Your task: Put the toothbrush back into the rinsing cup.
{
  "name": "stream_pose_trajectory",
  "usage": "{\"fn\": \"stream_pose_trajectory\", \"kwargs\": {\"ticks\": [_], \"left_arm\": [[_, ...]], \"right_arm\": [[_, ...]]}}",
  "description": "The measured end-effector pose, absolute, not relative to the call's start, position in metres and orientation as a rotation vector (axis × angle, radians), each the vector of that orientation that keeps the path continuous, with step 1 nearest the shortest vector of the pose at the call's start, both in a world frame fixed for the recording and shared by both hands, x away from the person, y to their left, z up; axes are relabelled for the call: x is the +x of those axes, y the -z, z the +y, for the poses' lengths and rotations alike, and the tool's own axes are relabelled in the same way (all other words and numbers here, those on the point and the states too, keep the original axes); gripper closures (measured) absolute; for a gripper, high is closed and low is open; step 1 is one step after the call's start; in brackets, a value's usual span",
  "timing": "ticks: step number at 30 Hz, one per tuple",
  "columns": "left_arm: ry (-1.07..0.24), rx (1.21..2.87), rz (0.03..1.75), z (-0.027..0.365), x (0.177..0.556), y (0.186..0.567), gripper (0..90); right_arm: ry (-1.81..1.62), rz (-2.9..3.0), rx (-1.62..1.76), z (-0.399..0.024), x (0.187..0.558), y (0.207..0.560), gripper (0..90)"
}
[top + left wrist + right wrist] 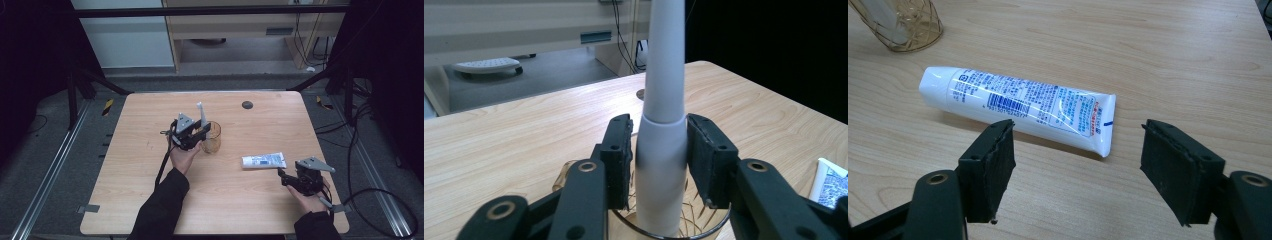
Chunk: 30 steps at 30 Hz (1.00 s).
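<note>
Looking from the left, I have the left gripper (659, 150) at the amber wire-patterned glass cup (211, 138), near the middle of the pale wooden table (150, 200). A white plastic toothbrush handle (663, 120) stands upright in that cup, right between my two black jaws. The pads sit just beside the handle on either side; I see a thin gap on each, so the jaws are parted narrowly around it rather than pressing it. Bare tabletop lies all around the cup, with the left edge well apart and a small dark round disc (247, 104) towards the far edge.

Further right, a white toothpaste tube (1018, 102) with blue print lies flat on the wood. It carries a barcode and dense small writing that I cannot read. My right gripper (1078, 170) rests near the table's right front corner, jaws spread wide with nothing between them, the tube's crimped end just beyond the tips.
</note>
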<state>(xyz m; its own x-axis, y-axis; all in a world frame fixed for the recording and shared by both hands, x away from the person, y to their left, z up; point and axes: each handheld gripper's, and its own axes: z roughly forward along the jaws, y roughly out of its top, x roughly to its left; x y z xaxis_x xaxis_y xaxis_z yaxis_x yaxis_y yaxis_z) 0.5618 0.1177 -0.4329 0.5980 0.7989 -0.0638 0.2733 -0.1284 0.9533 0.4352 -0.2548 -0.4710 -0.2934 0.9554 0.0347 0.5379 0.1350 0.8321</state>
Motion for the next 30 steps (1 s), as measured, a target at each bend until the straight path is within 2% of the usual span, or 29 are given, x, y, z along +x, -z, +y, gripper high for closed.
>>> {"fn": "stream_pose_trajectory", "kwargs": {"ticks": [21,30], "left_arm": [[-0.596,1.73,0.851,0.121,0.543,0.432,54.1],[-0.592,1.772,0.866,0.141,0.522,0.425,50.8]], "right_arm": [[-1.054,1.895,1.434,-0.254,0.435,0.47,29.5],[-1.059,1.882,1.427,-0.254,0.434,0.467,29.4]]}}
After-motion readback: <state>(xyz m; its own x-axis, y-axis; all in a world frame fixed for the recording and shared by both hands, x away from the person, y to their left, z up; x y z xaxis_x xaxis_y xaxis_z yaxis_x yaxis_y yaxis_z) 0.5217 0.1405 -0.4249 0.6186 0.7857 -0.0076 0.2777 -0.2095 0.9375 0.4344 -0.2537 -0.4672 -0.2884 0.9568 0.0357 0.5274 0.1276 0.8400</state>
